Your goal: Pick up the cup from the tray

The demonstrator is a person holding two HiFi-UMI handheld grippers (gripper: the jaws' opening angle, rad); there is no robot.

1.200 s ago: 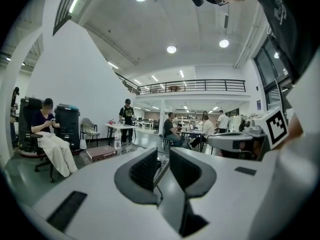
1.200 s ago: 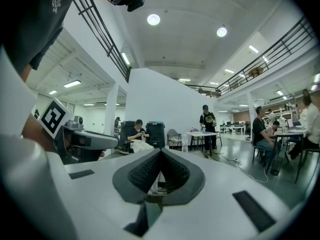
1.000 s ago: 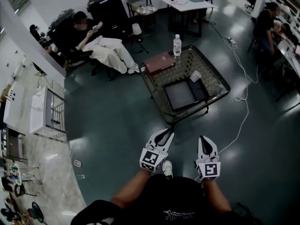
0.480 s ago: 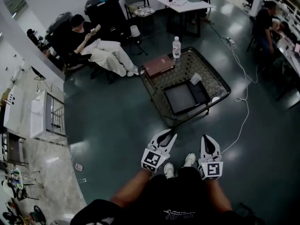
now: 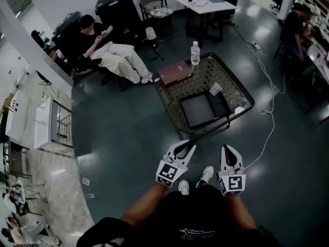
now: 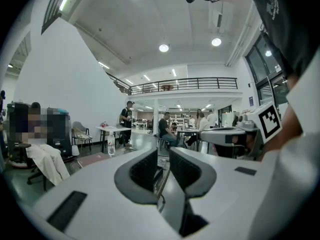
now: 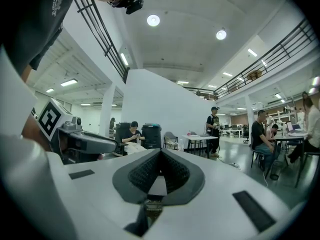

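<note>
A small pale cup (image 5: 215,88) lies at the far right corner of the black tray (image 5: 198,109), which rests on a low mesh-topped table (image 5: 226,73). Both grippers hang over the floor, well short of the table's near edge. My left gripper (image 5: 187,147) is shut with nothing between its pads, and it looks the same in the left gripper view (image 6: 164,159). My right gripper (image 5: 230,151) is beside it; in the right gripper view (image 7: 160,156) its pads meet, empty. Neither gripper view shows the cup.
On the table stand a water bottle (image 5: 195,52) and a brown book (image 5: 175,72) beyond the tray. A white cable (image 5: 267,107) runs over the floor right of the table. A seated person (image 5: 110,50) is at the far left, and more desks and people are behind.
The person has taken a step, and both grippers have shifted a little forward toward the table. Both pairs of jaws stay shut.
</note>
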